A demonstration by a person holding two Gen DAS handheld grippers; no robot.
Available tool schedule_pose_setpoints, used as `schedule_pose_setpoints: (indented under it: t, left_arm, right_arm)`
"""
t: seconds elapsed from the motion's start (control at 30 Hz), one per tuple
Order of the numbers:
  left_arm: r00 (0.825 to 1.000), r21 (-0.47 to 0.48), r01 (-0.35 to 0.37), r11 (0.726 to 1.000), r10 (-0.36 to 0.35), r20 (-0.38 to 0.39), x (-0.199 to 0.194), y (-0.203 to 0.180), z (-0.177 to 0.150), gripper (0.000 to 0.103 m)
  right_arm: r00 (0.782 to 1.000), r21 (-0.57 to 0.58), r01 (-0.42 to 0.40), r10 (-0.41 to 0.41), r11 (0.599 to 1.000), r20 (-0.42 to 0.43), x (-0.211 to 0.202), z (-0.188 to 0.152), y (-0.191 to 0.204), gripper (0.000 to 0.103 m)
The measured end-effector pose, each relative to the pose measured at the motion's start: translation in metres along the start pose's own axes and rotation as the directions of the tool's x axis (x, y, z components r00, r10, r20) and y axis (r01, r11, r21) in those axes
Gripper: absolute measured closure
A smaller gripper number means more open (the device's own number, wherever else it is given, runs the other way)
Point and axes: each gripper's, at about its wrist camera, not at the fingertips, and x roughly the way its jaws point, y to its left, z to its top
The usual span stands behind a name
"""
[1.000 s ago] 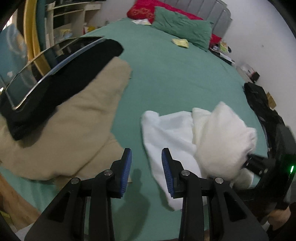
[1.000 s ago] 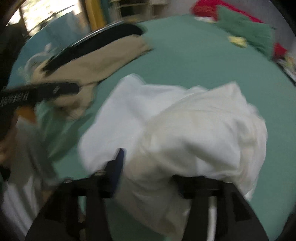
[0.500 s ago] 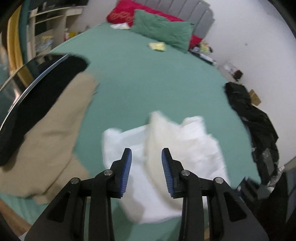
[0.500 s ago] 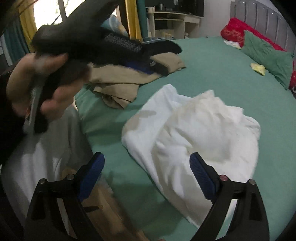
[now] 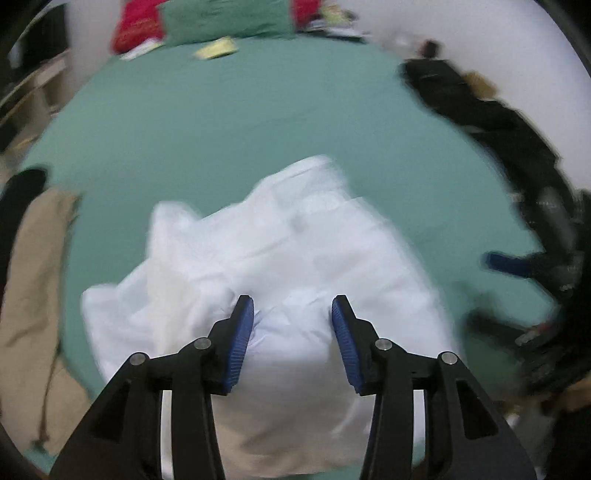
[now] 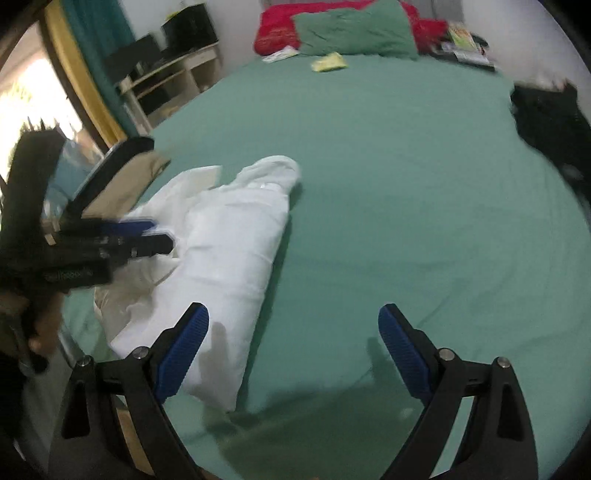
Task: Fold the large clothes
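Note:
A white garment (image 5: 280,258) lies crumpled on the green bed (image 5: 221,122); it also shows in the right wrist view (image 6: 229,236) at the left. My left gripper (image 5: 293,325) is open just above its near part, holding nothing; it shows from the side in the right wrist view (image 6: 147,232). My right gripper (image 6: 293,328) is wide open and empty over bare sheet to the right of the garment; its blue pad shows at the right in the left wrist view (image 5: 506,262).
A beige garment (image 5: 33,302) lies at the bed's left edge, beside a dark rimmed object (image 6: 110,166). Black clothes (image 5: 480,114) lie at the right edge. Green and red pillows (image 6: 354,26) and a yellow item (image 6: 328,62) are at the far end.
The left gripper has moved right and down over the white garment and opened a little wider. The right gripper, having let go of the garment, swung right over bare sheet.

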Motion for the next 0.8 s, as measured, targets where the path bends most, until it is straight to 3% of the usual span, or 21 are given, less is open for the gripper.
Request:
schedule_pose_setpoints:
  t: [0.1, 0.17, 0.23, 0.37, 0.5, 0.57, 0.63, 0.8]
  left_arm:
    - [0.992, -0.108, -0.122, 0.987, 0.124, 0.014, -0.005, 0.047, -0.019, 0.057]
    - [0.977, -0.200, -0.207, 0.958, 0.213, 0.009, -0.016, 0.078, -0.033, 0.057]
    - [0.971, -0.275, -0.228, 0.934, 0.239, 0.005, -0.025, 0.100, -0.043, 0.057]
    - [0.987, -0.400, -0.127, 0.908, 0.155, 0.039, -0.041, 0.125, -0.060, 0.057]
    - [0.994, -0.391, -0.040, 0.919, 0.077, 0.080, -0.049, 0.115, -0.063, 0.057]
    - [0.993, -0.384, 0.003, 0.923, 0.041, 0.107, -0.056, 0.110, -0.065, 0.057]
    - [0.990, -0.360, 0.033, 0.933, 0.019, 0.140, -0.065, 0.103, -0.067, 0.057]
    - [0.983, -0.313, 0.085, 0.946, -0.027, 0.184, -0.078, 0.085, -0.052, 0.057]
  right_arm:
    - [0.999, 0.013, -0.032, 0.032, 0.999, 0.007, 0.009, 0.000, -0.001, 0.010]
    - [0.998, 0.017, -0.060, 0.059, 0.998, 0.003, 0.016, 0.001, -0.001, 0.010]
    - [0.993, 0.044, -0.119, 0.119, 0.992, 0.005, 0.026, -0.002, -0.005, 0.010]
    - [0.964, 0.124, -0.264, 0.268, 0.956, -0.009, 0.050, 0.003, 0.000, 0.012]
    - [0.916, 0.215, -0.375, 0.396, 0.902, -0.062, 0.079, -0.014, 0.009, 0.045]
    - [0.920, 0.209, -0.375, 0.391, 0.903, -0.039, 0.077, -0.018, 0.012, 0.051]
    - [0.921, 0.216, -0.370, 0.388, 0.903, -0.044, 0.073, -0.019, 0.010, 0.077]
    - [0.965, 0.101, -0.249, 0.255, 0.963, -0.057, 0.041, -0.015, 0.020, 0.083]
